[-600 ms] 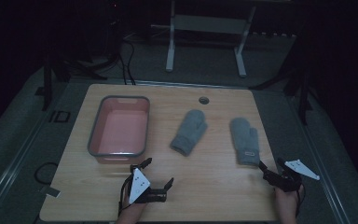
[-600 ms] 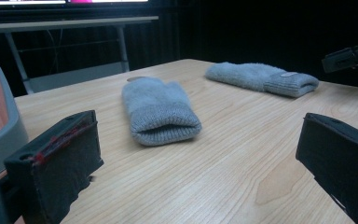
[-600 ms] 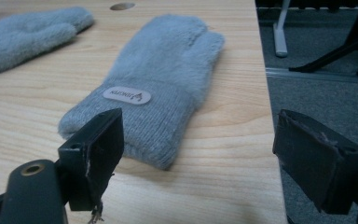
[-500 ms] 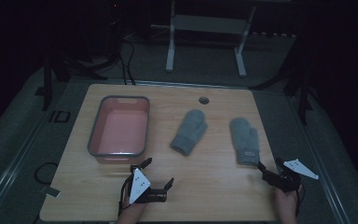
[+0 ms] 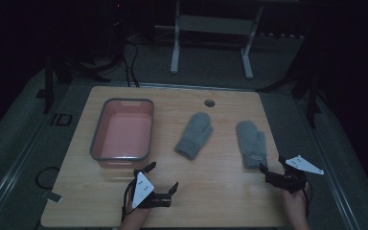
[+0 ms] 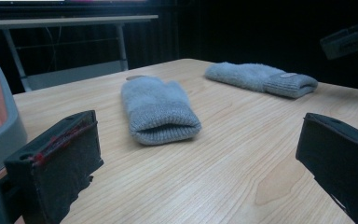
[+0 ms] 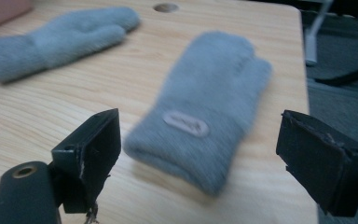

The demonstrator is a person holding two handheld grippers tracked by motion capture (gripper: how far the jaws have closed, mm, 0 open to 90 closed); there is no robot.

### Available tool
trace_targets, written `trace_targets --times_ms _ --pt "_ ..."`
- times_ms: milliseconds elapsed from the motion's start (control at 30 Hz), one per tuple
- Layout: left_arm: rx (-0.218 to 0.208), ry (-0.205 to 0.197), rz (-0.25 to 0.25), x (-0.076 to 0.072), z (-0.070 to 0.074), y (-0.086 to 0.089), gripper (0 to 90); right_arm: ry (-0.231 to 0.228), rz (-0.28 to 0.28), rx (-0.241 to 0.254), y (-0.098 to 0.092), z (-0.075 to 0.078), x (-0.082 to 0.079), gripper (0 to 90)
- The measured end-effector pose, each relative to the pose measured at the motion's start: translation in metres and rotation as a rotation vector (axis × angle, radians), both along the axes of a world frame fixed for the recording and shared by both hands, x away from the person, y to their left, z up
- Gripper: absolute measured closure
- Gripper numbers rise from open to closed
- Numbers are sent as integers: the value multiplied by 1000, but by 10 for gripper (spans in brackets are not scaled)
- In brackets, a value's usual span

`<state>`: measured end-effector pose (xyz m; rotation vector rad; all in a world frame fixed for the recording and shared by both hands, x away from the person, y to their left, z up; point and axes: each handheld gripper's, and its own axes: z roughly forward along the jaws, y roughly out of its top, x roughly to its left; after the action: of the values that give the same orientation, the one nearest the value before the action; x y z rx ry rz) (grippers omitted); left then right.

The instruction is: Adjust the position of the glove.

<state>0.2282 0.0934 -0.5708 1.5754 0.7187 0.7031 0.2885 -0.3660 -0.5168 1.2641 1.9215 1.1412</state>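
Note:
Two grey mittens lie flat on the wooden table. One mitten (image 5: 195, 135) is near the middle, the other mitten (image 5: 252, 143) to its right, with a small label on its cuff. My left gripper (image 5: 163, 176) stands open near the front edge, its jaws wide apart with nothing between them. In the left gripper view that gripper (image 6: 198, 163) faces the cuff of the middle mitten (image 6: 161, 109), a short way off. My right gripper (image 5: 274, 165) is open just in front of the right mitten's cuff. In the right gripper view the labelled mitten (image 7: 209, 102) lies beyond the open gripper (image 7: 198, 154).
A pink tub with a grey rim (image 5: 96, 139) stands at the left of the table, just behind my left gripper. A round cable hole (image 5: 209, 102) sits near the table's far edge. Metal stand legs (image 5: 175, 52) and cables lie on the floor beyond.

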Motion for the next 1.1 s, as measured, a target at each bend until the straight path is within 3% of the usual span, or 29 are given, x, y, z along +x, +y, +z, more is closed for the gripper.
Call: trace_targets --times_ms 167,300,633,767,900,1000,1100 --pt "3 -4 1 0 0 0 1 -11 31 2 10 15 10 141" --pt "3 -3 2 0 0 0 1 13 82 -10 26 30 26 142" --pt "0 -2 -1 0 0 0 1 3 266 -20 67 55 60 138" --pt "1 -2 -4 0 0 0 1 28 327 -19 86 59 72 138" --pt "0 -1 -4 0 0 0 1 37 349 -17 95 59 78 138" --pt "0 -1 -5 0 0 0 1 66 380 37 109 58 91 136" --pt "1 0 -6 0 0 0 1 72 385 22 122 56 100 132"
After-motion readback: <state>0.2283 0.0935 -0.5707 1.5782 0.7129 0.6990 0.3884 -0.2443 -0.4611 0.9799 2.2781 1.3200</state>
